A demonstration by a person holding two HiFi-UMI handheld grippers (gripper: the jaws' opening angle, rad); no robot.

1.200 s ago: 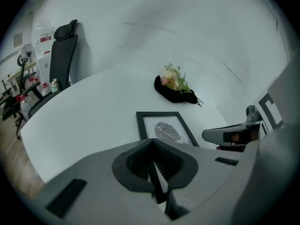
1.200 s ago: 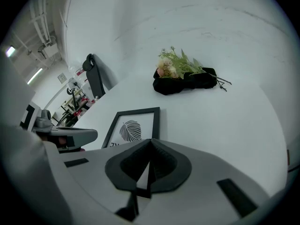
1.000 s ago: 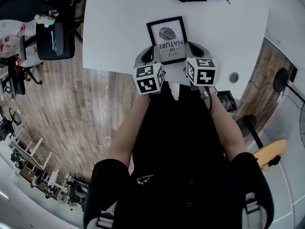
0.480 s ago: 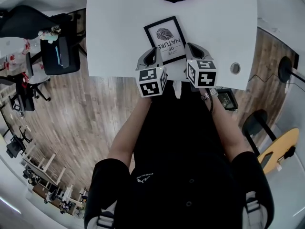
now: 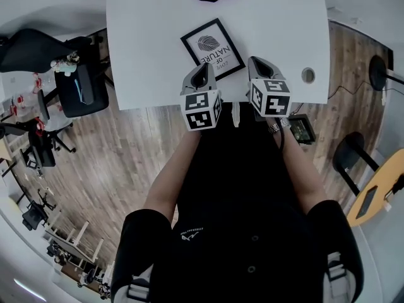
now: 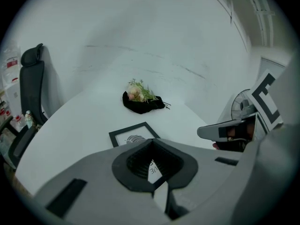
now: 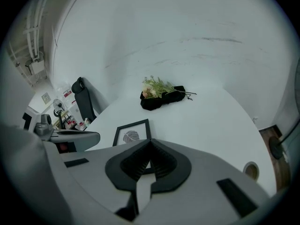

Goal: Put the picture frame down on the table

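The picture frame (image 5: pixel 213 49) is laid flat on the table (image 5: pixel 145 43). Left gripper (image 5: pixel 202 71) and right gripper (image 5: pixel 258 64) are clenched, empty, beside it.

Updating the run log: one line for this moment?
frame flat on table | left claw shut, empty | right claw shut, empty
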